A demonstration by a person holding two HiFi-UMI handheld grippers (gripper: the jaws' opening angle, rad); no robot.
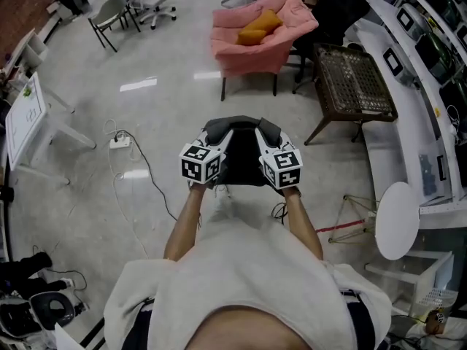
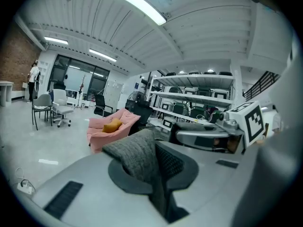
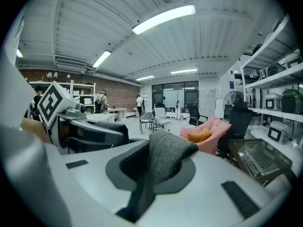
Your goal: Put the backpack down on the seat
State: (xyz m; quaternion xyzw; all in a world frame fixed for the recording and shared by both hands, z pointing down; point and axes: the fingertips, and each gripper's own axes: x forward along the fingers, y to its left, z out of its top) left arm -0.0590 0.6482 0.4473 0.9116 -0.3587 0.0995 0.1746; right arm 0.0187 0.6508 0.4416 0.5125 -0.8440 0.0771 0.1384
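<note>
wicker table [image 1: 355, 79], power strip [image 1: 120, 142], round white table [image 1: 397, 221].

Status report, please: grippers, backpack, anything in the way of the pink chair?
Jaws of left gripper and right gripper shut on gray straps. Between them the backpack hangs, short of pink chair. On its seat, an orange cushion.

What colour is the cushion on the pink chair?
Orange-yellow cushion; the head view shows it best.
</note>
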